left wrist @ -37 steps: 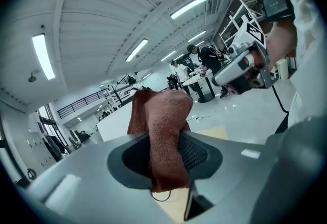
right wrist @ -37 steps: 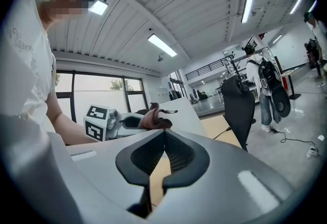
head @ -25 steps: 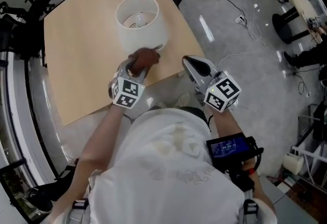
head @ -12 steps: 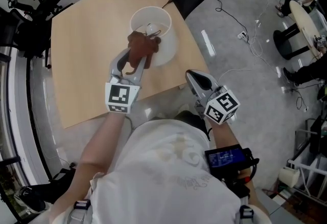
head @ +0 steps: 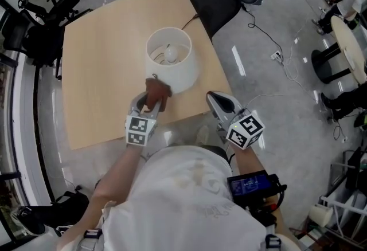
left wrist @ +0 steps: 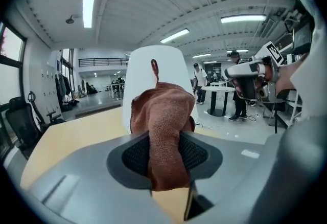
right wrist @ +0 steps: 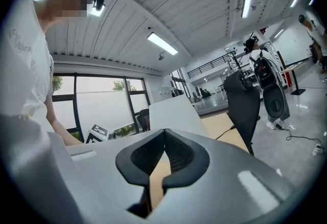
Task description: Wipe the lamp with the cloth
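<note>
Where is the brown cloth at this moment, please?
In the head view the brown cloth is left of centre, clamped in the left gripper at the near side of the white lamp shade, over the wooden table.

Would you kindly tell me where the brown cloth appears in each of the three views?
Head view: cloth just left of centre, at the lamp shade's lower edge.
Left gripper view: dead centre, clamped between the fingers.
Right gripper view: not in it.
Shared landmark: the white lamp shade, in all three.
</note>
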`<state>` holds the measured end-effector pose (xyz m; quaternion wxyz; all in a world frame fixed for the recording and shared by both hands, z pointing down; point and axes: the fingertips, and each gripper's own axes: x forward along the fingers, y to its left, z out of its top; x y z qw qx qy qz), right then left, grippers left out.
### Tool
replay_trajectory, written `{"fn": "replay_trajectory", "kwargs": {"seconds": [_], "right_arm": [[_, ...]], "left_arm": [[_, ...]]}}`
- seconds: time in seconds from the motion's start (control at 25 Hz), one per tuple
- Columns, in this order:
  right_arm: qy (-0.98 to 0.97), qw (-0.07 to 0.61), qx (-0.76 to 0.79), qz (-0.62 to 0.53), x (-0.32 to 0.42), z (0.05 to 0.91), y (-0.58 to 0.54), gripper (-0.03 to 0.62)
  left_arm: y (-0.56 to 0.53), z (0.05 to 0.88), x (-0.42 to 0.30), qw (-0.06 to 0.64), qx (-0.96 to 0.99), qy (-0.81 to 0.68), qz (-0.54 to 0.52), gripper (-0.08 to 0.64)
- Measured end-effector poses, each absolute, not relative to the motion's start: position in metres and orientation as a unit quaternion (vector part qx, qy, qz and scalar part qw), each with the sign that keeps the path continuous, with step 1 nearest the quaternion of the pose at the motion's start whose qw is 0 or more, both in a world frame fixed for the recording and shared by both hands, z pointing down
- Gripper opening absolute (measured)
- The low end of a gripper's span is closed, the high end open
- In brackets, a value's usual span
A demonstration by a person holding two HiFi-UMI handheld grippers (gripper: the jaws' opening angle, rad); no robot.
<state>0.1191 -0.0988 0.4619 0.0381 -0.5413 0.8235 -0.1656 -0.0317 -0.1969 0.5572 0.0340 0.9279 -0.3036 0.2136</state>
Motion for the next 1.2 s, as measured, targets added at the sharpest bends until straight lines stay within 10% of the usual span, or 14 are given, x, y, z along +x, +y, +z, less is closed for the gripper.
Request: {"fn": "replay_trajectory", "kwargs": {"seconds": [0.56, 1.2], "right_arm": [[0.847, 0.066, -0.497, -0.178, 0.150, 0.466, -0.144, 0.012], [0.835, 0.101, -0.506, -0.191, 0.211, 0.474, -0.152, 0.012]], "left_arm": [[-0.246, 0.355, -0.036, -0.101, 0.927, -0.336, 0.133, 0.150], [-0.295, 0.409, 0.061, -0.108, 0.810, -0.087, 0.570, 0.149]]}}
